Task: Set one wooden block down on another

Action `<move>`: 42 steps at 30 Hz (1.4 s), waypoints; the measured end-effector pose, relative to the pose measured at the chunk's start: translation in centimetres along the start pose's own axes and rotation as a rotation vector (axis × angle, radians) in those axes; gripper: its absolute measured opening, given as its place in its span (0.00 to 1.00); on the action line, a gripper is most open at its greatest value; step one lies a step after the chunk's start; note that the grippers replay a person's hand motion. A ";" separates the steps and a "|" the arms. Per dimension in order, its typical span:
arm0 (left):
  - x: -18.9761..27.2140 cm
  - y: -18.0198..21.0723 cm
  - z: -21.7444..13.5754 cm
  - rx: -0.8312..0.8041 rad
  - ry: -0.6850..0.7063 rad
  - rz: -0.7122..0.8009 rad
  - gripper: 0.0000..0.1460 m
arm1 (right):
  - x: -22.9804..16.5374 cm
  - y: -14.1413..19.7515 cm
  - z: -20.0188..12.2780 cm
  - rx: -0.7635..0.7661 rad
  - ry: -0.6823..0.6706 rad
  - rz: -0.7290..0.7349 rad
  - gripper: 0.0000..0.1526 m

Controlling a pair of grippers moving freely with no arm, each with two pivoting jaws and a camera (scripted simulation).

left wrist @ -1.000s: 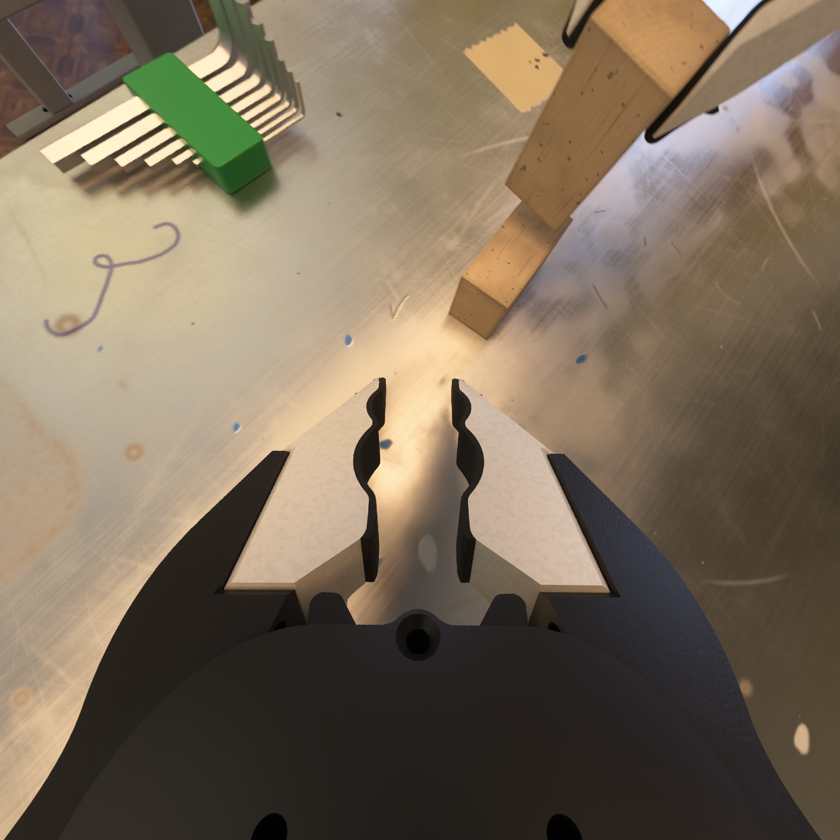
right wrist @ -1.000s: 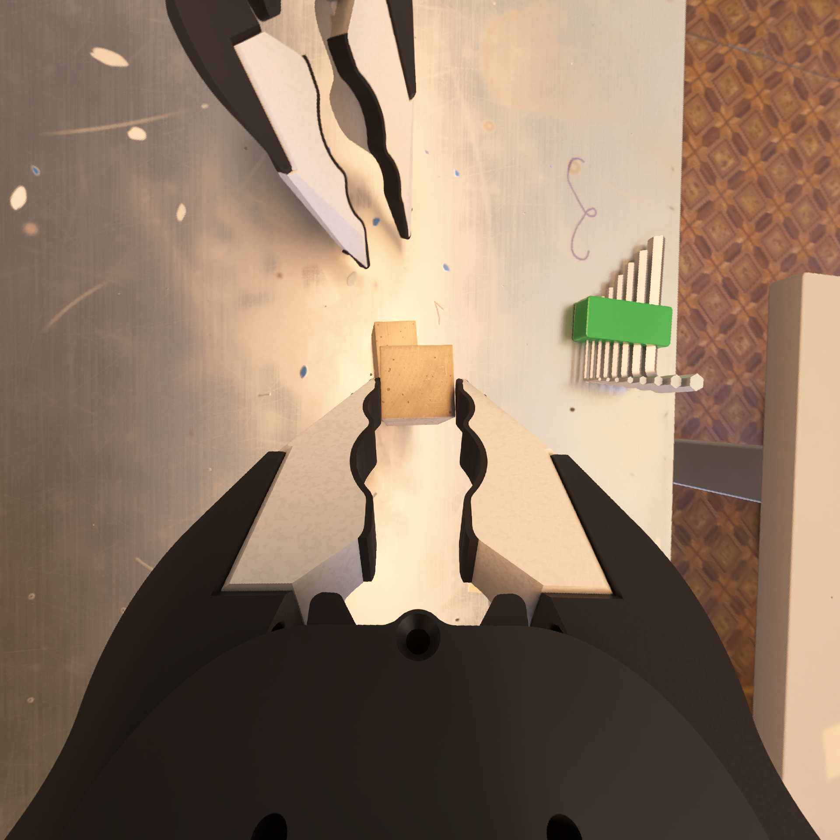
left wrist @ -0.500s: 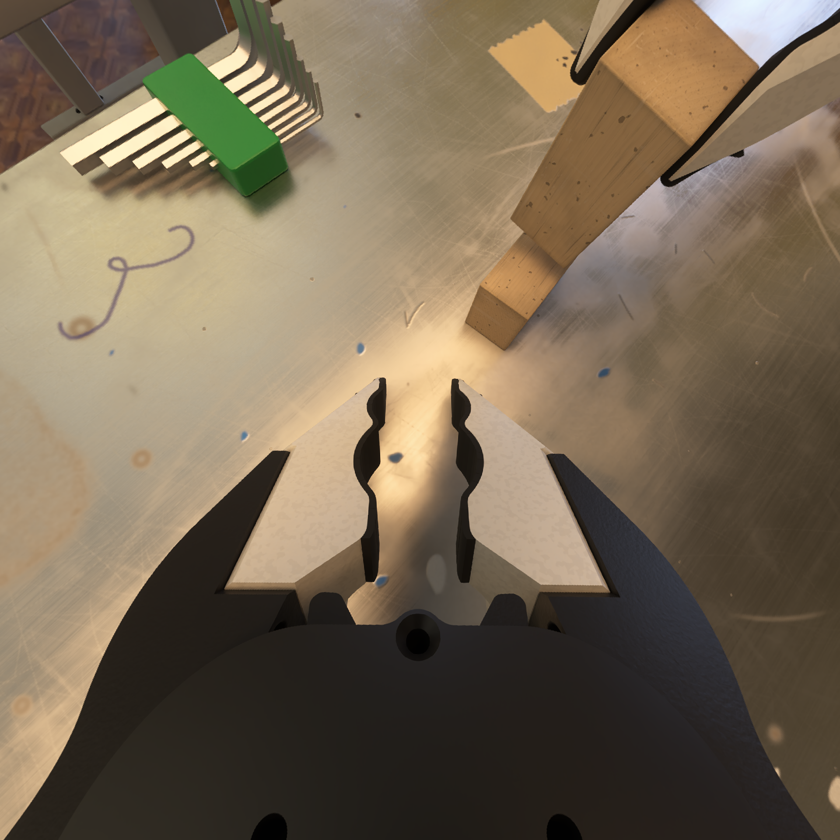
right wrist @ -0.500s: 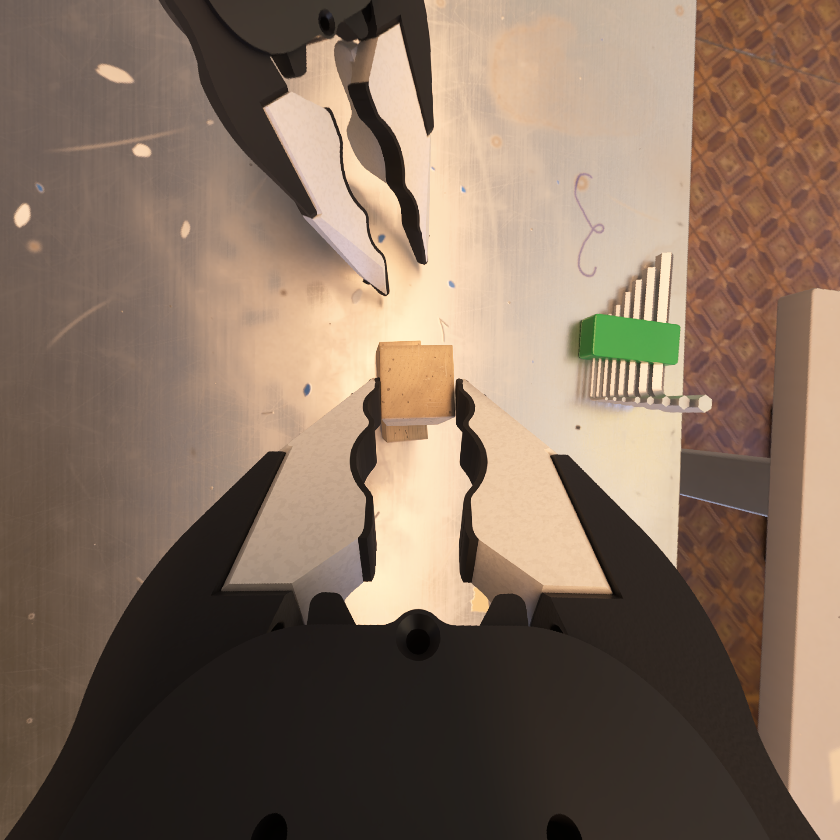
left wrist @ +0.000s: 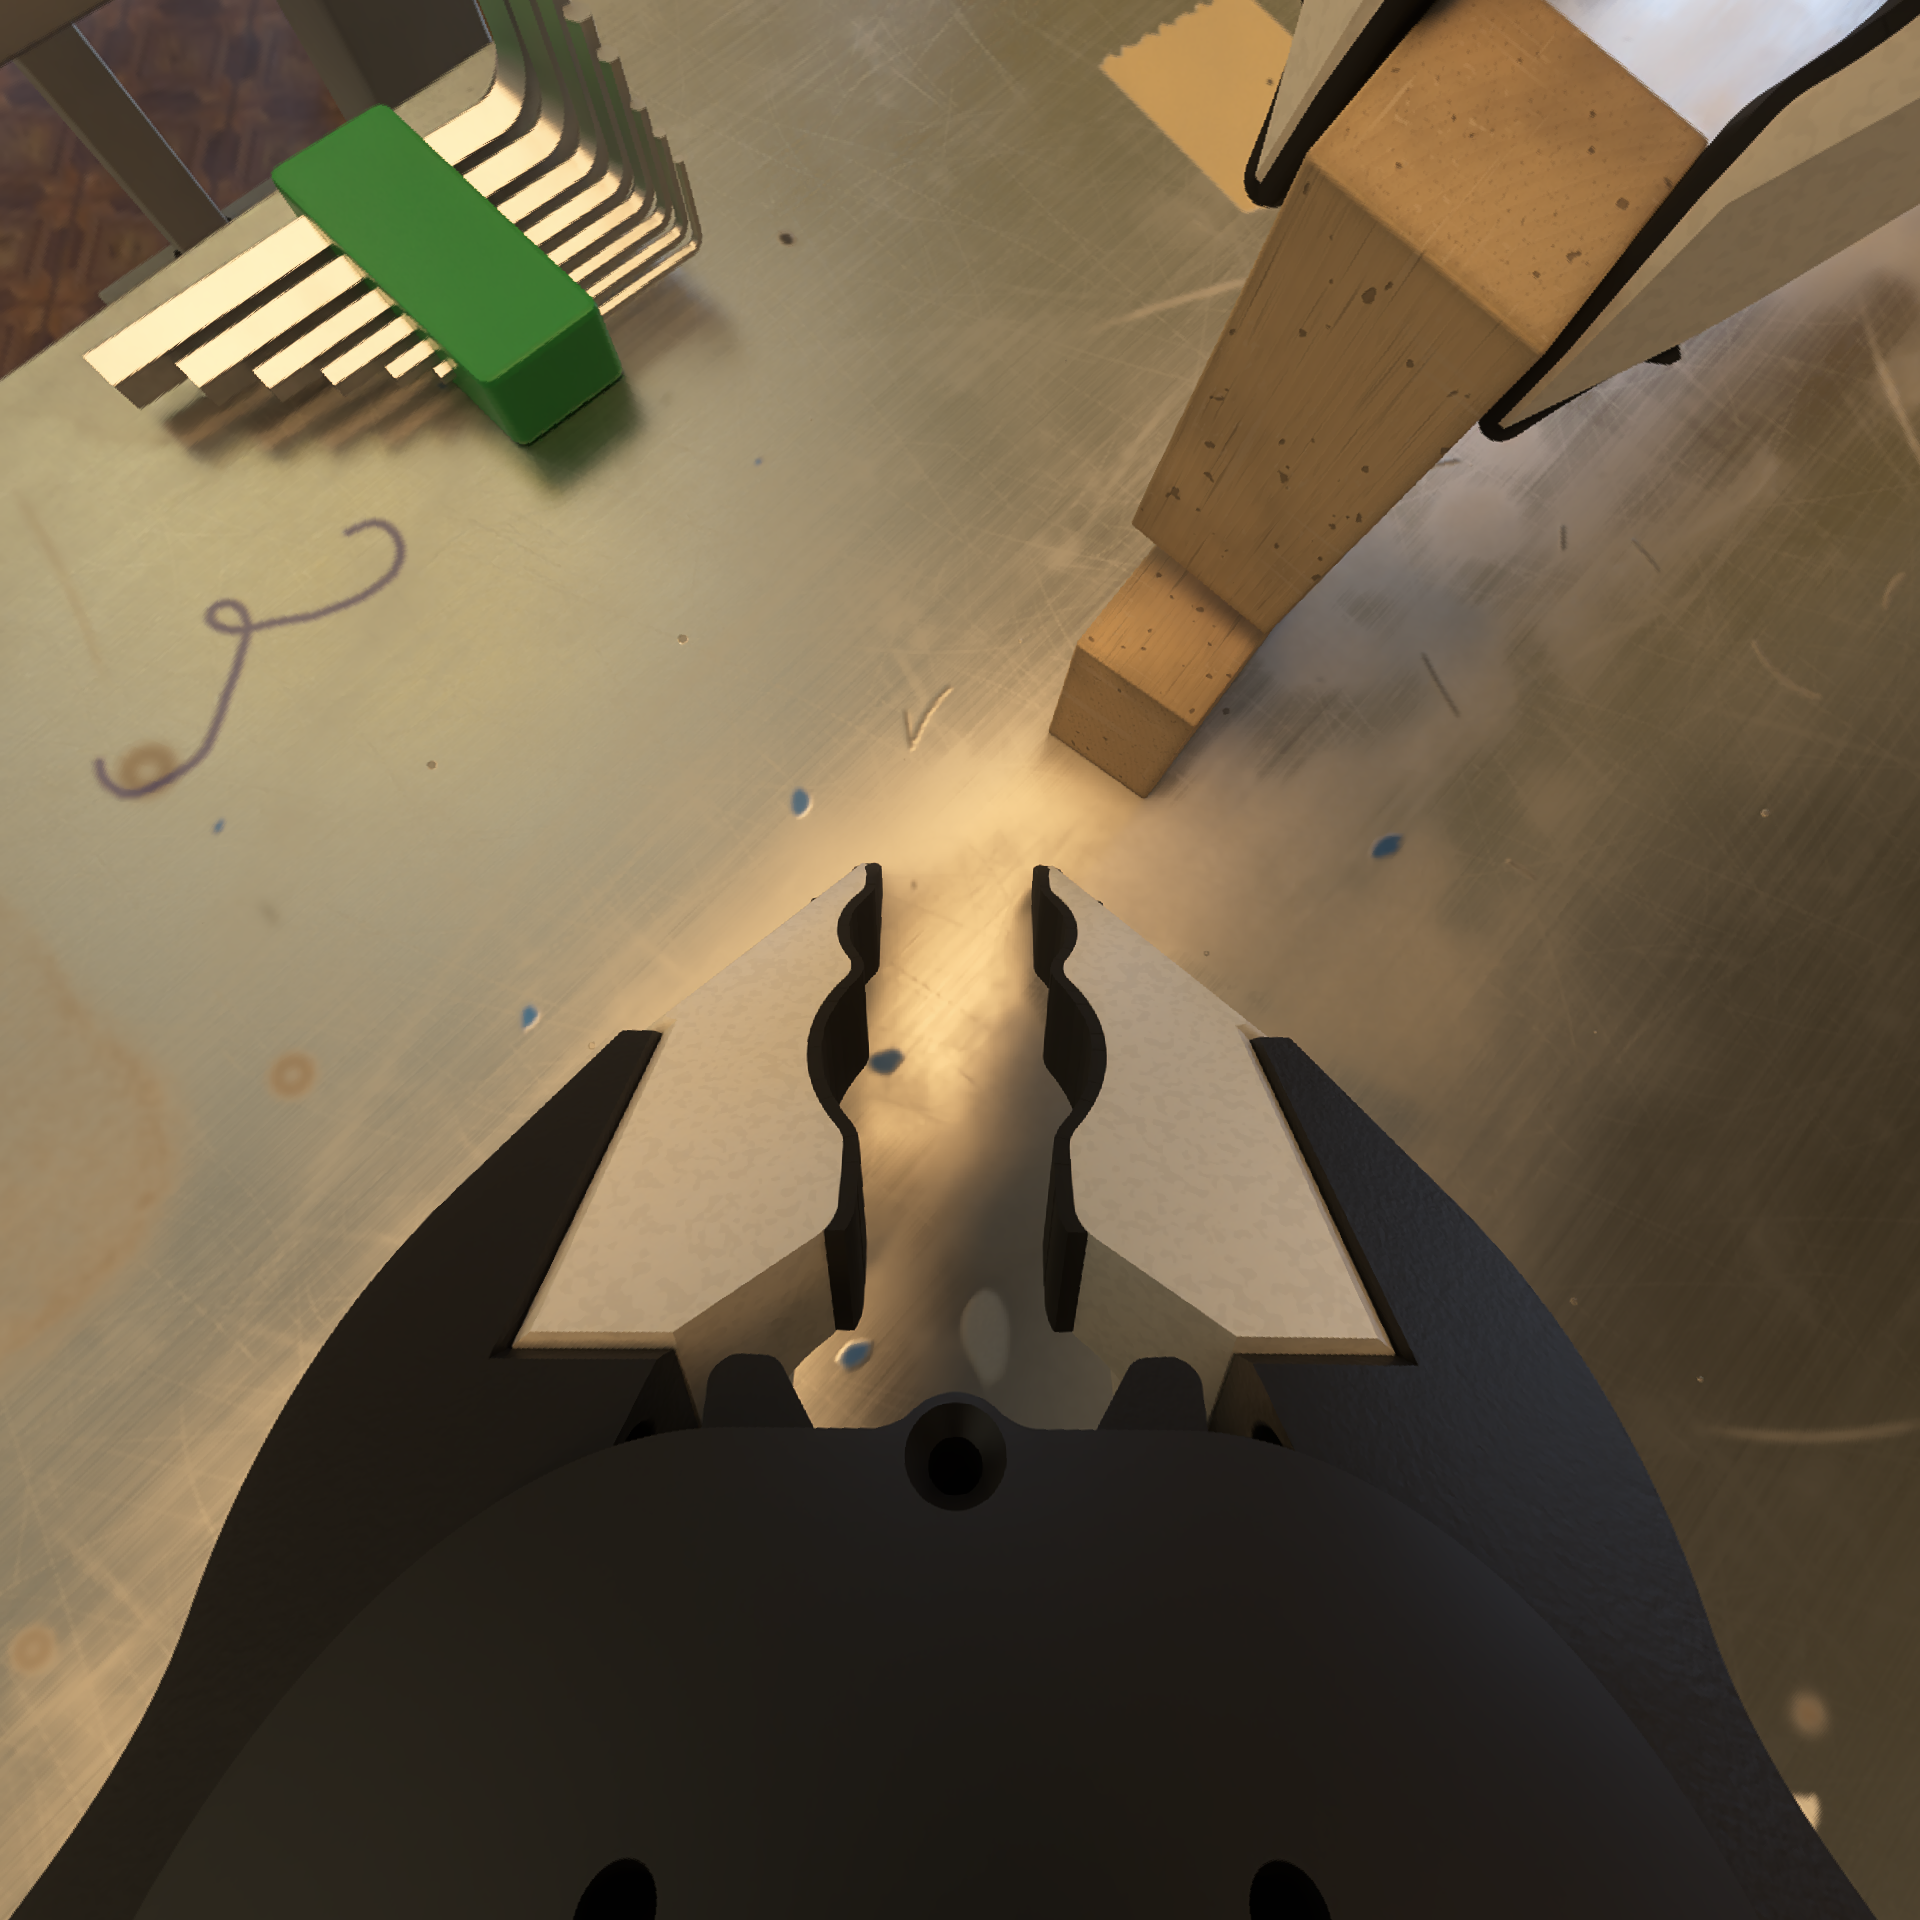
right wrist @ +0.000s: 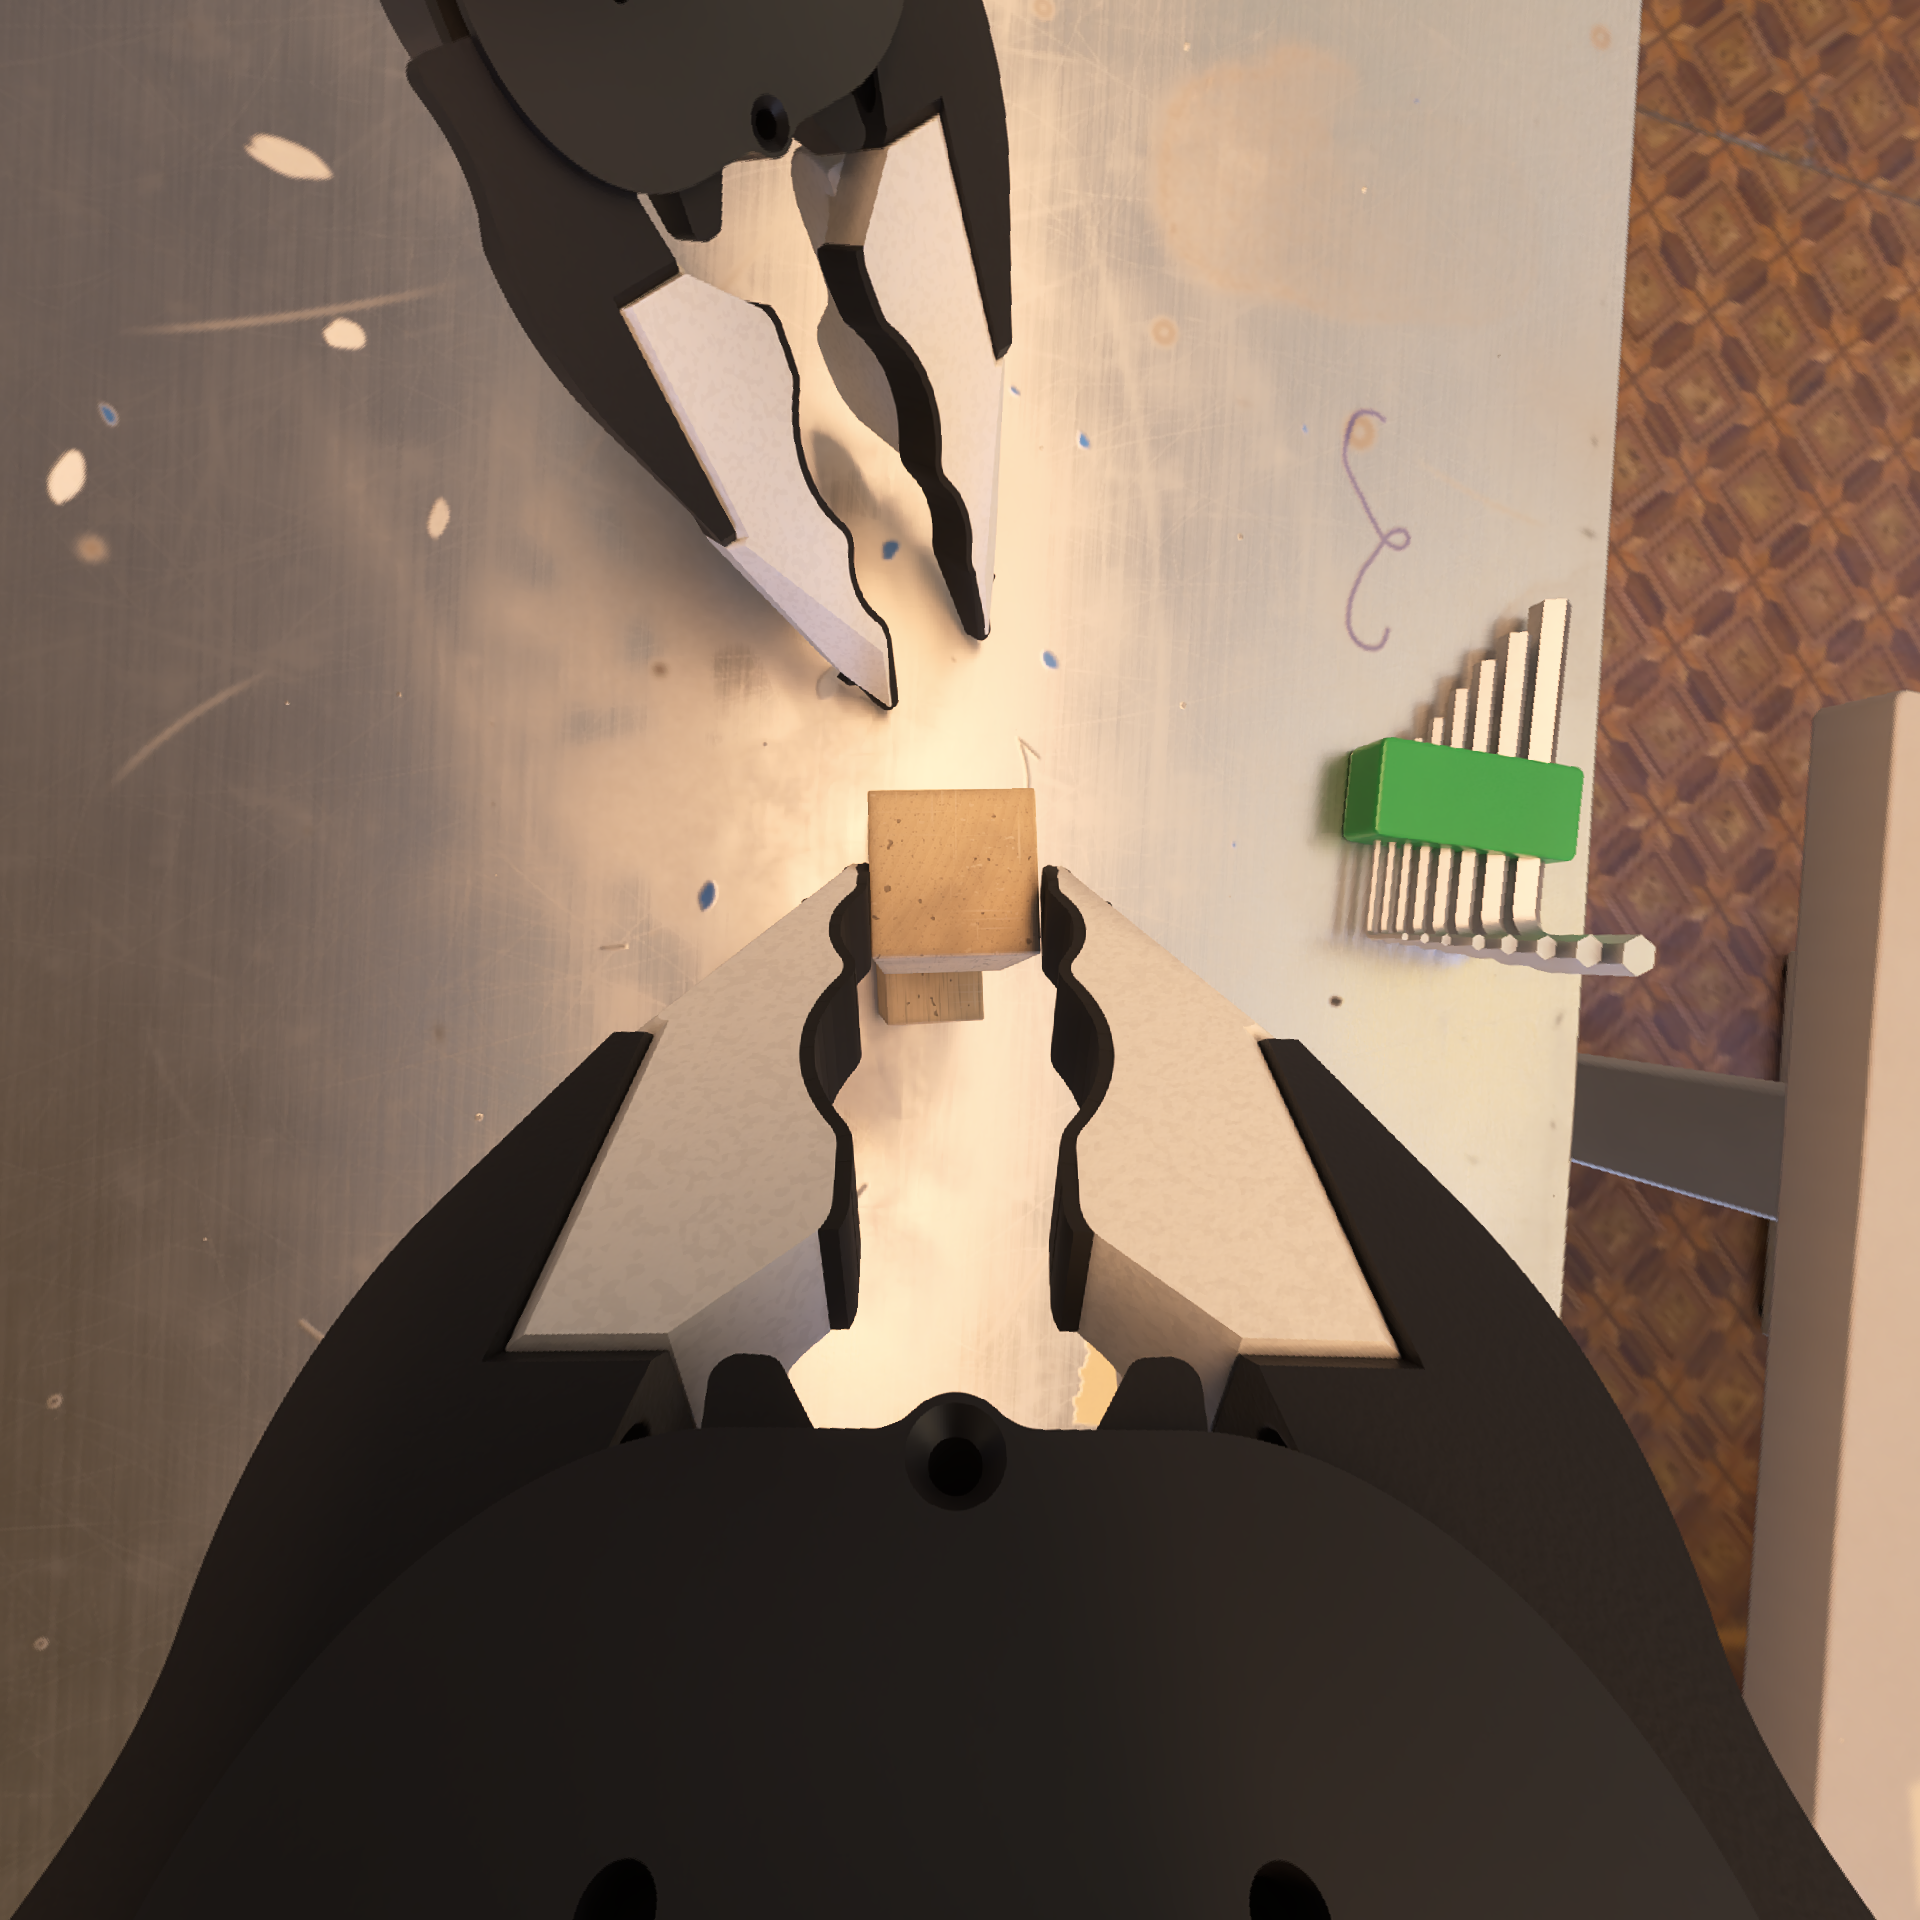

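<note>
My right gripper (right wrist: 954,883) is shut on a wooden block (right wrist: 951,873) and holds it by its two sides, straight over a second wooden block (right wrist: 930,997) that lies on the metal table. In the left wrist view the held block (left wrist: 1351,343) hangs from the upper right and covers the far end of the lower block (left wrist: 1153,675). I cannot tell whether the two touch. My left gripper (left wrist: 956,878) is open and empty, with its tips just short of the lower block's near corner. It also shows in the right wrist view (right wrist: 930,665).
A green holder of metal hex keys (left wrist: 447,270) lies near the table edge and also shows in the right wrist view (right wrist: 1465,800). A tan tape patch (left wrist: 1184,73) is stuck behind the blocks. A pale upright post (right wrist: 1849,1143) stands beyond the table edge (right wrist: 1605,520).
My right gripper has carried its block over the lower block, which now peeks out at the near side. My left gripper has come closer to the blocks, still open.
</note>
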State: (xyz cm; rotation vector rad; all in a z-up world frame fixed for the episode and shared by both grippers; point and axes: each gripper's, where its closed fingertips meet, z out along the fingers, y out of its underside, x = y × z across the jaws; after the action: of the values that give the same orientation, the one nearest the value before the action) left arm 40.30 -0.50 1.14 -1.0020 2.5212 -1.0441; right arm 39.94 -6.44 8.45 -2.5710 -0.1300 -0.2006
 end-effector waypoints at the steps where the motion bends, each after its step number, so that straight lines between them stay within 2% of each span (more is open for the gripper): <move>1: 0.0 0.0 0.0 0.000 0.000 -0.001 0.20 | 0.0 0.0 0.0 -0.001 0.000 -0.002 0.21; 27: 0.4 0.0 0.0 -0.002 0.016 0.010 0.22 | 0.2 0.4 0.6 0.088 -0.074 -0.016 0.21; 30: 0.4 0.0 0.0 -0.001 0.020 0.007 0.22 | 0.2 0.1 0.5 0.135 -0.086 0.007 0.27; 36: 0.5 0.1 -0.1 0.000 0.029 0.006 0.23 | 0.9 -1.3 -2.0 0.267 -0.018 0.039 0.29; 39: 0.5 0.2 -0.2 0.000 0.037 0.004 0.23 | 0.6 -2.0 -4.5 0.405 0.083 0.067 0.26; 42: 0.5 0.2 -0.3 0.000 0.041 0.002 0.23 | -0.9 -1.3 -6.4 0.509 0.164 0.094 0.23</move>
State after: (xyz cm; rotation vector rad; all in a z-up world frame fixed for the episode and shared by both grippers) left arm 39.70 -0.57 1.17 -0.9883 2.5540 -1.0745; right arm 38.11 -8.85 14.31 -2.0400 0.0038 -0.2996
